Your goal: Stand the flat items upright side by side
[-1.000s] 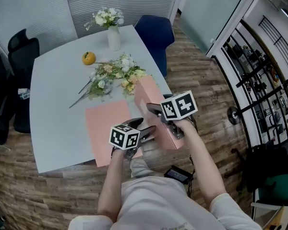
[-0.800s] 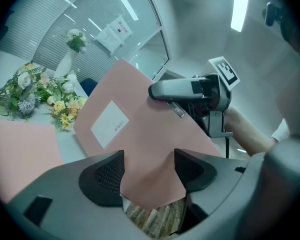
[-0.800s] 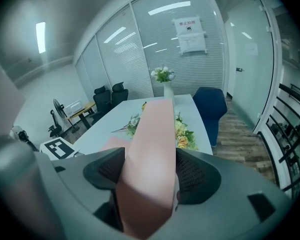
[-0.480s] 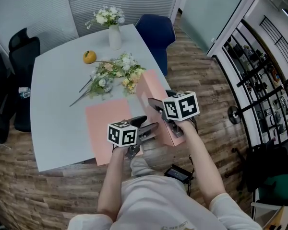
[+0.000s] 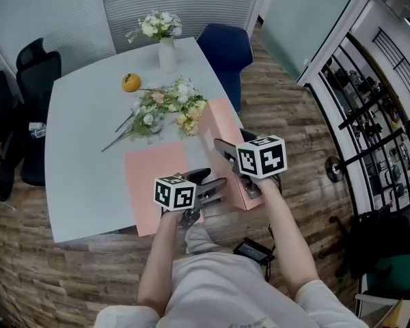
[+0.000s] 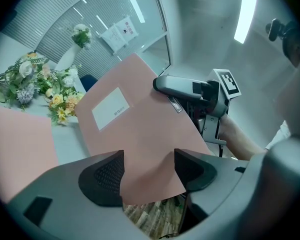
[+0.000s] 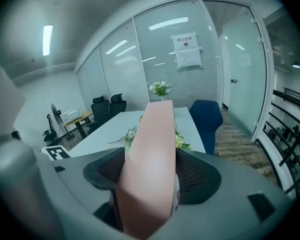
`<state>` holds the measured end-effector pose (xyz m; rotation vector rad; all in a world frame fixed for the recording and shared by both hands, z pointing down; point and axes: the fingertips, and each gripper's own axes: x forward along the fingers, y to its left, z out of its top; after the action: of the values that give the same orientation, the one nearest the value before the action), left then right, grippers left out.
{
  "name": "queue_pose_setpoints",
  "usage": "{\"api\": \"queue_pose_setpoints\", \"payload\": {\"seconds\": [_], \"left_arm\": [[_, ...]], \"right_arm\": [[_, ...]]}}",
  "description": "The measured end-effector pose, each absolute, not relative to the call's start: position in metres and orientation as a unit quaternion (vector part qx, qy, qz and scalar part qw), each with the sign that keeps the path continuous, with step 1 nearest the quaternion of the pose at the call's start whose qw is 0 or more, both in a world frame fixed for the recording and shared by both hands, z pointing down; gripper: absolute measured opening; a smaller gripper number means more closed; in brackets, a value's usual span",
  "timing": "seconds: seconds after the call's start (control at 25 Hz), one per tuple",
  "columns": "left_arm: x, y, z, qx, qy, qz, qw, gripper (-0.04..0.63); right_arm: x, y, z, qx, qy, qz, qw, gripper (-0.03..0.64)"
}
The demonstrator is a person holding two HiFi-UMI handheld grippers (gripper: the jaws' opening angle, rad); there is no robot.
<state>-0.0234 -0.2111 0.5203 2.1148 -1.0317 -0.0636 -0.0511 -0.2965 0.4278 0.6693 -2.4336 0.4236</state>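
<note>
A pink folder (image 5: 217, 123) with a white label stands tilted over the table's near right edge, and my right gripper (image 5: 220, 146) is shut on its edge. In the right gripper view the folder (image 7: 152, 139) shows edge-on, pressed between both pads of the right gripper (image 7: 149, 171). My left gripper (image 5: 215, 187) is open just left of it. The folder's lower corner (image 6: 145, 149) lies in the gap of the left gripper (image 6: 147, 171), whose jaws stand apart. A second pink folder (image 5: 154, 180) lies flat on the table.
Loose flowers (image 5: 165, 108) lie behind the folders. Further back are an orange (image 5: 130, 82) and a white vase of flowers (image 5: 167, 50). The pale table (image 5: 82, 176) ends close to me. A blue chair (image 5: 223, 43) stands at the far right, black chairs (image 5: 27, 74) at the left.
My right gripper and its folder have drifted slightly towards me and to the right. The left gripper has stayed about where it was.
</note>
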Motion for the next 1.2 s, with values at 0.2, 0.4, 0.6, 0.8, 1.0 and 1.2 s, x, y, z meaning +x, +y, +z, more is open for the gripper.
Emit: {"api": "queue_pose_setpoints", "payload": {"seconds": [0.2,0.4,0.6,0.8,1.0,1.2], "left_arm": [[-0.024,-0.213,0.519,0.83,-0.405,-0.029,0.383,0.321],[-0.022,-0.212,0.517,0.83,-0.405,-0.03,0.383,0.321],[-0.02,-0.211,0.516,0.831,-0.404,-0.031,0.382,0.321],[-0.019,-0.21,0.515,0.83,-0.406,-0.029,0.381,0.321],[-0.019,-0.21,0.515,0.828,-0.408,-0.031,0.382,0.321],[-0.02,-0.208,0.515,0.825,-0.415,-0.036,0.382,0.321]], "right_arm": [[-0.052,-0.298,0.422,0.254,-0.915,0.153,0.275,0.331],[-0.051,-0.296,0.417,0.251,-0.919,0.151,0.264,0.331],[-0.051,-0.297,0.404,0.26,-0.928,0.136,0.228,0.331],[-0.053,-0.295,0.402,0.257,-0.933,0.124,0.22,0.331],[-0.051,-0.295,0.399,0.258,-0.936,0.124,0.206,0.331],[-0.049,-0.289,0.393,0.258,-0.943,0.108,0.183,0.331]]}}
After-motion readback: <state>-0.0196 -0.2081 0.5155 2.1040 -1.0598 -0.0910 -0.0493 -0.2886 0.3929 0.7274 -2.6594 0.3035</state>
